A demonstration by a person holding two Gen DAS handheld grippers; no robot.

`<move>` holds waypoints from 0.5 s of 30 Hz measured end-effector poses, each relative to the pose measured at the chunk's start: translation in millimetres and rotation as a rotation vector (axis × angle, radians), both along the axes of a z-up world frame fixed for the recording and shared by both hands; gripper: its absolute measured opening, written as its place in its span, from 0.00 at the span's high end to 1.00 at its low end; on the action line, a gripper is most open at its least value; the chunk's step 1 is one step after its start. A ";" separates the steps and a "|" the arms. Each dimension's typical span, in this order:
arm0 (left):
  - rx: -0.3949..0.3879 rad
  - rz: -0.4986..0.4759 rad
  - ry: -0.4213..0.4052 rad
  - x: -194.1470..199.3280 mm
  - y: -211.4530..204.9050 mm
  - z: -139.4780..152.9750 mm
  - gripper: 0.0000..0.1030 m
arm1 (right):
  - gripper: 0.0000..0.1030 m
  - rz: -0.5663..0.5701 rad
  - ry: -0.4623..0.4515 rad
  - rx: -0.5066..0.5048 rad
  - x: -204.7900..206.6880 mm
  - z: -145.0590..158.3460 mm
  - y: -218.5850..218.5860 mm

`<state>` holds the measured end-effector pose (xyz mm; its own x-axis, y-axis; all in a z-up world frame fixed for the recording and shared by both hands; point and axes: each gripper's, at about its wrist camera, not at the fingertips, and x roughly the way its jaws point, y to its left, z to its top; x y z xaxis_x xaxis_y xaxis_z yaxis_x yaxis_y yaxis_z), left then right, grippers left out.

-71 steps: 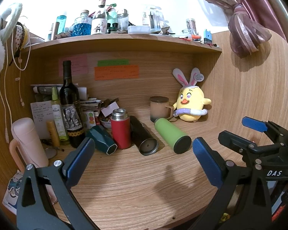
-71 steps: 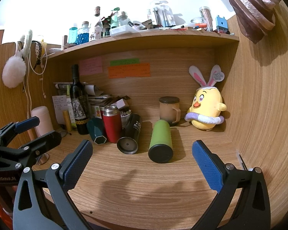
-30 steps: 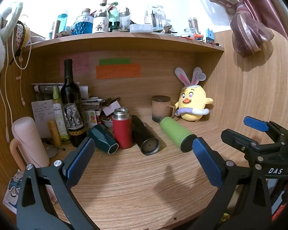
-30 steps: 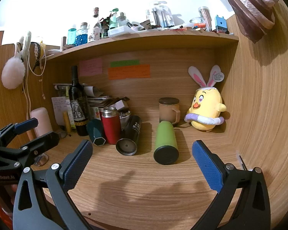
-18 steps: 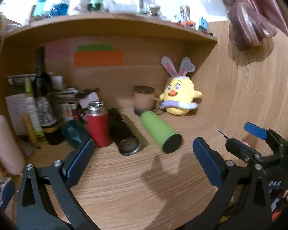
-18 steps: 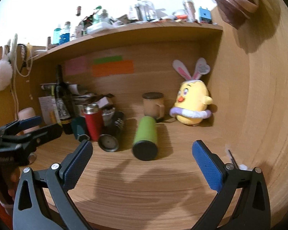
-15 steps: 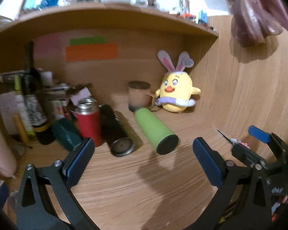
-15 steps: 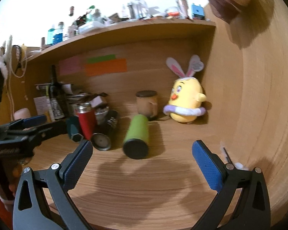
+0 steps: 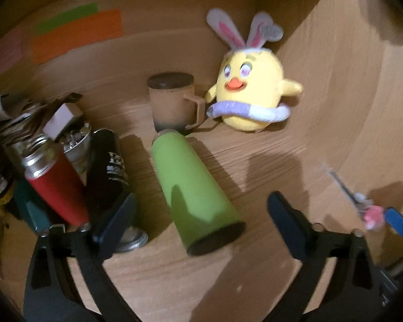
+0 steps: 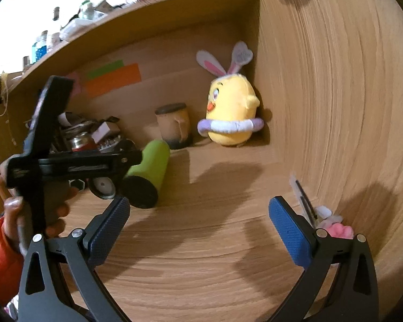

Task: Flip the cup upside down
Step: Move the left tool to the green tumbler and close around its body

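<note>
Left wrist view: the left tongs [image 9: 198, 214] are spread wide, empty, framing the dark near end of the green cup [image 9: 193, 190], which lies on its side on the surface [image 9: 201, 281]; a grip is best taken mid-body, squarely across the width. Right wrist view: the right tongs [image 10: 198, 222] are likewise spread and empty, well apart from the cup, and are best kept clear of its swing.

Two fisheye views from our hand-held tongs, both facing into a wooden desk alcove.

Our left view sits low and close, looking down along the worktop [image 9: 201, 281] at the lying green cup [image 9: 193, 193]. Our right view looks from further right and back. Both share the cup and yellow plush chick [image 10: 229, 115].
</note>
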<state>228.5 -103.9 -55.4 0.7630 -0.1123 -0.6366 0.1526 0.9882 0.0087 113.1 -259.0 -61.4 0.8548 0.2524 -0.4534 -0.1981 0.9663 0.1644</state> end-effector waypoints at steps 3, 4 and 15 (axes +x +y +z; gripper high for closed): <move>-0.016 0.001 0.083 23.3 -1.8 -17.4 0.25 | 0.00 0.011 0.018 0.014 8.3 -6.5 -1.9; -0.029 0.012 0.108 30.1 -0.6 -23.5 0.28 | 0.00 0.013 0.022 0.015 10.9 -8.1 -1.6; -0.056 0.020 0.113 23.3 7.1 -31.4 0.39 | 0.00 0.034 0.059 0.010 22.8 -18.7 7.5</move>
<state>251.8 -96.8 -86.8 0.6893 -0.1355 -0.7117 0.1298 0.9896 -0.0626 135.9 -251.5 -80.0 0.8175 0.2853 -0.5003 -0.2199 0.9575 0.1867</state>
